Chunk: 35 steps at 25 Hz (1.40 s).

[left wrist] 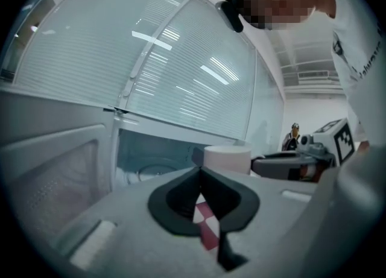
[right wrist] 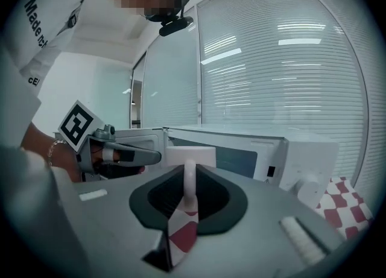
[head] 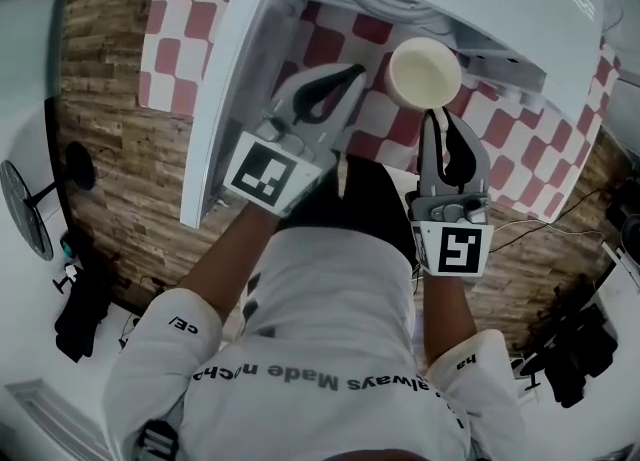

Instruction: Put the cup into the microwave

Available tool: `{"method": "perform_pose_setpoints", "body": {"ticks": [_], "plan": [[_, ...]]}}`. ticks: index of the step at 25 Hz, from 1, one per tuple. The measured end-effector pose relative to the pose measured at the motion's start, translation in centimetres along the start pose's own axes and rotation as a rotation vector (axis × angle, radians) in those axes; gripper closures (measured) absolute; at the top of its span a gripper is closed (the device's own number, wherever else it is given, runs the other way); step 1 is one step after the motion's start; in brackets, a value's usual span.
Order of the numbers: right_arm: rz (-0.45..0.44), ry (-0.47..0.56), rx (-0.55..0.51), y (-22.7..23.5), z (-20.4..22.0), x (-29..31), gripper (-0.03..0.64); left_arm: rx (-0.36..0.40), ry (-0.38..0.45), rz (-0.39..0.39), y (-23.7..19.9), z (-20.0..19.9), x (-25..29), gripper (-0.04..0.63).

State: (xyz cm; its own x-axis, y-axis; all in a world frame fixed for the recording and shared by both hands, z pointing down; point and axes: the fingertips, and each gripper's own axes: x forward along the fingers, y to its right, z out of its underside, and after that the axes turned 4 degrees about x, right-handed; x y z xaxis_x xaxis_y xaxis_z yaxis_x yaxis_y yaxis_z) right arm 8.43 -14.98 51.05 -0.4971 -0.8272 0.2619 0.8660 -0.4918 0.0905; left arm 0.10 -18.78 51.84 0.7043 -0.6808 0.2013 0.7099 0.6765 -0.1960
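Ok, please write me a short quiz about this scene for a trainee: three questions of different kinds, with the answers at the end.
1. Which hand-held gripper holds the cup? A) the left one B) the right one C) neither
2. True or false: the microwave door is closed.
3. Fill in the blank: the right hand-held gripper grips the cup by its ____.

Key
1. B.
2. False. The door stands open.
3. handle. The left hand-held gripper has its jaws together with nothing between them.
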Motion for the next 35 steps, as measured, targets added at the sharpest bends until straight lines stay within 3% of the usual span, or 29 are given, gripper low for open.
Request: {"method": "perform_pose_setpoints", "body": {"ticks": [25, 35], "plan": [[0.086, 0.016, 0.032, 3.0, 2.6, 7.2, 0.578, 0.029, -0.028, -0.031, -4.7, 3.3, 4.7, 0.591], [0.094, 0.014, 0.036, 4.7, 3.4, 10.1, 0.578, 0.004, -0.023, -0.078, -6.8, 3.9, 7.5, 0.591]]}}
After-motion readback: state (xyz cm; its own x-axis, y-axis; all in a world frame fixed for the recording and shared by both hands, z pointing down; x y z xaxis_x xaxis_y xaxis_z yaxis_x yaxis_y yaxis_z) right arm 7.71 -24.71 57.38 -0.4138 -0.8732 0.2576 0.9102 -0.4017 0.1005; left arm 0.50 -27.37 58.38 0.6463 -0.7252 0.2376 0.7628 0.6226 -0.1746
